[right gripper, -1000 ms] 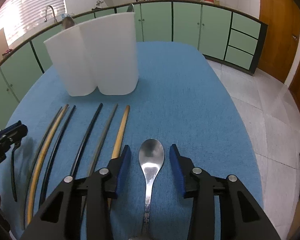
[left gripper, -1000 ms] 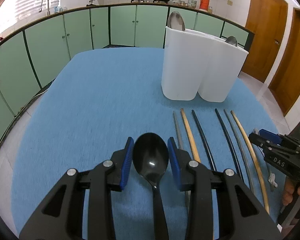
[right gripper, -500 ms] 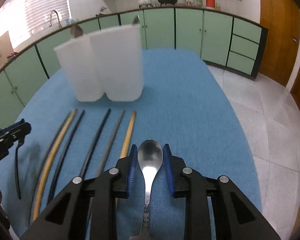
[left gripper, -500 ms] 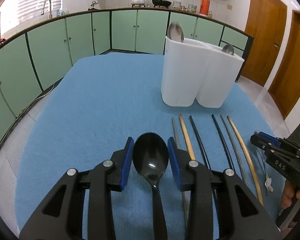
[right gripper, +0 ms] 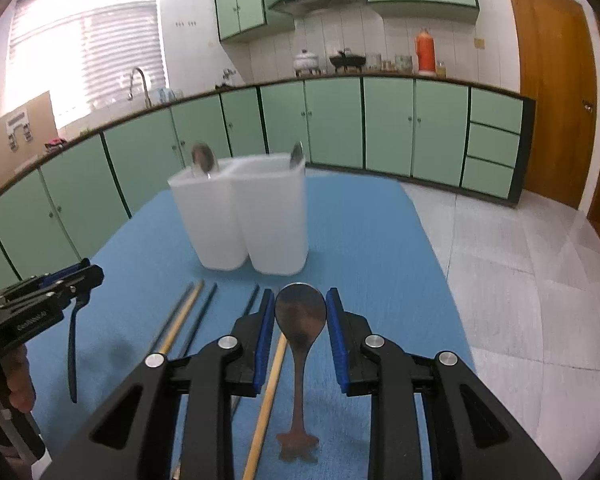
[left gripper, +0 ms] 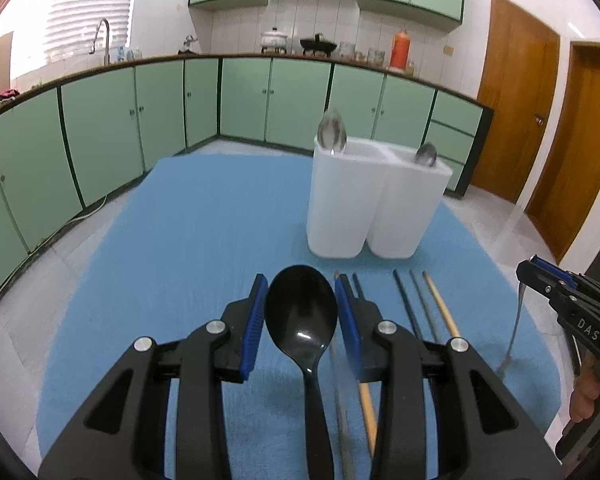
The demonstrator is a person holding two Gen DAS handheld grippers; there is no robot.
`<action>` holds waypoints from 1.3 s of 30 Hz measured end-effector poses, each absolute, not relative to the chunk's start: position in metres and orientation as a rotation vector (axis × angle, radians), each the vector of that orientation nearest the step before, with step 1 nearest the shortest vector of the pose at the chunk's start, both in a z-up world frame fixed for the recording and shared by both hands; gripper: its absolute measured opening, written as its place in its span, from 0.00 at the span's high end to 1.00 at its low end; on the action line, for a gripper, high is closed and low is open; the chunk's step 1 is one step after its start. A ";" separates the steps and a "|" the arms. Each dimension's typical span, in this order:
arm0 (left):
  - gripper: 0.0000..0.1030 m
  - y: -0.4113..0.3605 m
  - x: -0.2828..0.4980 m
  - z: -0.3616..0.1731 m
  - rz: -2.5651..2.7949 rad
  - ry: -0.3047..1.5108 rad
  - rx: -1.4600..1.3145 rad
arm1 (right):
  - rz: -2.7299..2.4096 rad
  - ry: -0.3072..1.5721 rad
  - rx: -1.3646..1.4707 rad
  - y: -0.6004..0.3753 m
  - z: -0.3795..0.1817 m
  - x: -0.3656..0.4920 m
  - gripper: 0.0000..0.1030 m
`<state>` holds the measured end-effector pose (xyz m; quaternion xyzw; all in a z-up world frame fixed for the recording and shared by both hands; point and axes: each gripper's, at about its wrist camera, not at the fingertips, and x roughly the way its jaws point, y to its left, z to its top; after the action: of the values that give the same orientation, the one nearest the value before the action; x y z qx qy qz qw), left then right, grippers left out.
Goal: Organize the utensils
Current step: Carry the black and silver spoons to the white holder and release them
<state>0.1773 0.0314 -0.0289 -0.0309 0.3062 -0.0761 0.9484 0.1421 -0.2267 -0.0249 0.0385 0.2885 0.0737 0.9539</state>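
Observation:
My left gripper [left gripper: 301,312] is shut on a black plastic spoon [left gripper: 302,320] and holds it above the blue table, its handle hanging down. My right gripper [right gripper: 301,316] is shut on a metal spoon [right gripper: 300,320], also lifted off the table. The left gripper also shows in the right wrist view [right gripper: 82,280] and the right gripper in the left wrist view [left gripper: 532,276]. A white two-compartment holder [left gripper: 364,208] stands ahead, also in the right wrist view [right gripper: 244,216], with a metal spoon in each compartment [left gripper: 332,132] [left gripper: 426,154]. Several chopsticks [left gripper: 420,304] lie on the table before it.
The table has a blue cloth [left gripper: 204,232], with floor tiles beyond its edges on both sides [right gripper: 520,264]. Green kitchen cabinets [left gripper: 100,128] line the far walls. Wooden doors [left gripper: 516,112] stand at the right.
Both grippers have risen and tilted up, lifting their spoons off the table. The right gripper closed on the metal spoon during the last second. The holder now sits farther ahead in view.

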 end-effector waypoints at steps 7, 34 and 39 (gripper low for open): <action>0.68 0.032 0.174 -0.012 -0.160 0.549 -0.075 | 0.165 0.525 0.081 -0.231 -0.004 0.142 0.75; 0.68 -0.002 0.248 0.075 -0.207 0.200 -0.105 | 0.265 0.344 0.070 -0.225 0.091 0.193 0.75; 0.68 -0.009 0.281 0.081 -0.207 0.136 -0.123 | 0.273 0.330 0.067 -0.223 0.104 0.217 0.75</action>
<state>0.2806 -0.0092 0.0811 -0.0615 0.0678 -0.1032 0.9904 0.2170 -0.2227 0.1040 0.0332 0.1639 0.1355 0.9766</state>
